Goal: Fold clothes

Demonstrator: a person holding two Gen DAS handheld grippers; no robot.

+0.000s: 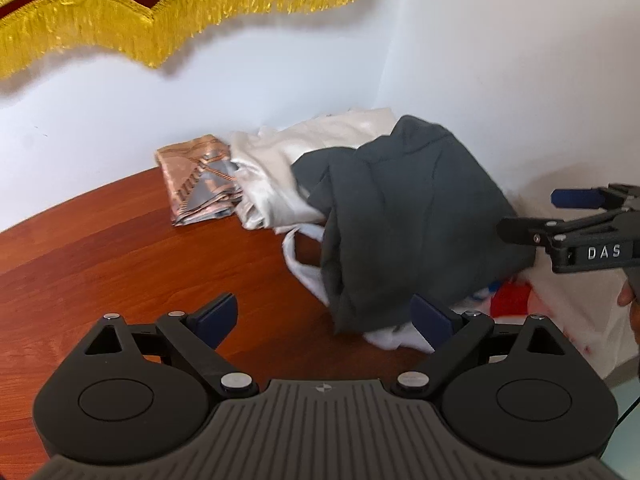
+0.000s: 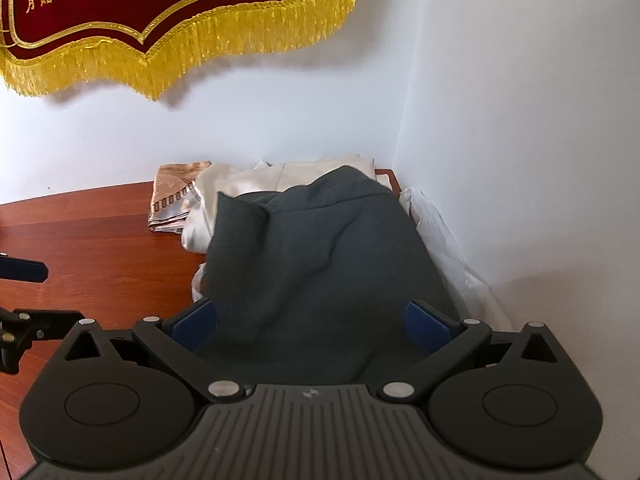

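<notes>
The left tool (image 1: 326, 322) hangs spread wide over the table (image 1: 120, 264) beside a crumpled dark grey garment (image 1: 408, 216).

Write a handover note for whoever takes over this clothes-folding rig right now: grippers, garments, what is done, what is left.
Left gripper: open, holds nothing, over bare wooden table.
Right gripper: open, jaws on either side of the dark grey garment, not clamped.
The grey garment lies crumpled on top of the cream garment and a white garment near the wall corner.
Done: the patterned cloth appears folded, at the back.
Left: the pile is unfolded; starting with the grey garment seems sensible.
</notes>
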